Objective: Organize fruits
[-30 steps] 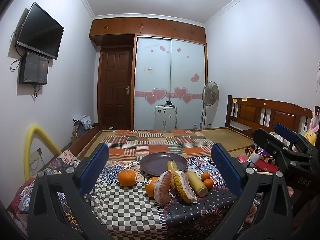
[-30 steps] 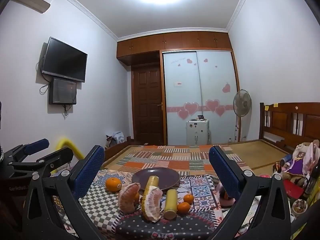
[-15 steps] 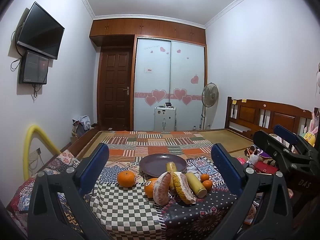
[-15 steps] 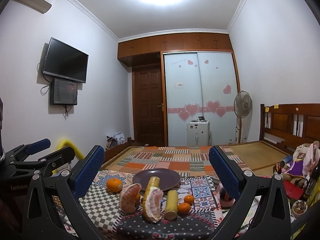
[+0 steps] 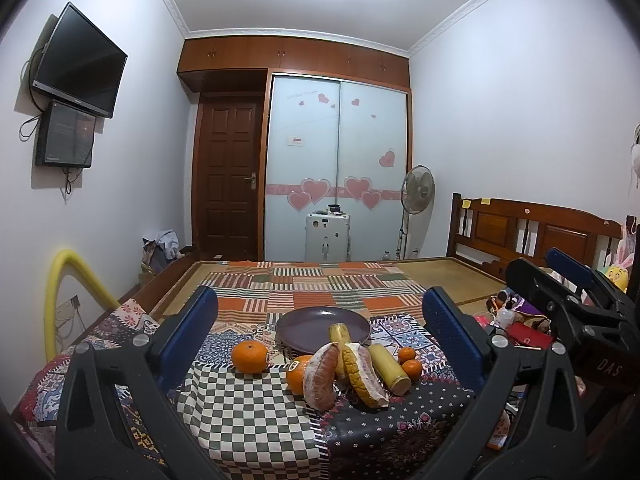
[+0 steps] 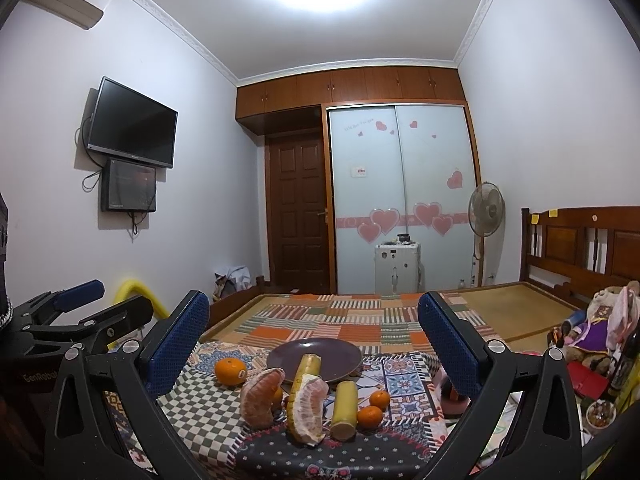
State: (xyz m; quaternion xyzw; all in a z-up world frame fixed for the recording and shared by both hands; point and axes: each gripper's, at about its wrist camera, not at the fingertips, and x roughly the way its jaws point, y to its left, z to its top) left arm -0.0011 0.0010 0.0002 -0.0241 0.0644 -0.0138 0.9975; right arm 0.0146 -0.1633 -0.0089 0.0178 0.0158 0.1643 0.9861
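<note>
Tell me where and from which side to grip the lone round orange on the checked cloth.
Grip the lone round orange across its widest middle, coming straight from the front with the open left gripper. It sits apart from the other fruit, left of the purple plate, so both sides appear free for the fingers.

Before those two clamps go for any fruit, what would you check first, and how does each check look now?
1. Left gripper jaws open, holding nothing: ok.
2. Right gripper jaws open, holding nothing: ok.
3. Purple plate has free room: ok, though one yellow stalk leans on its rim.
4. Lone orange stands apart, easy to reach: ok.
5. Pomelo wedges stable: cannot tell.
</note>
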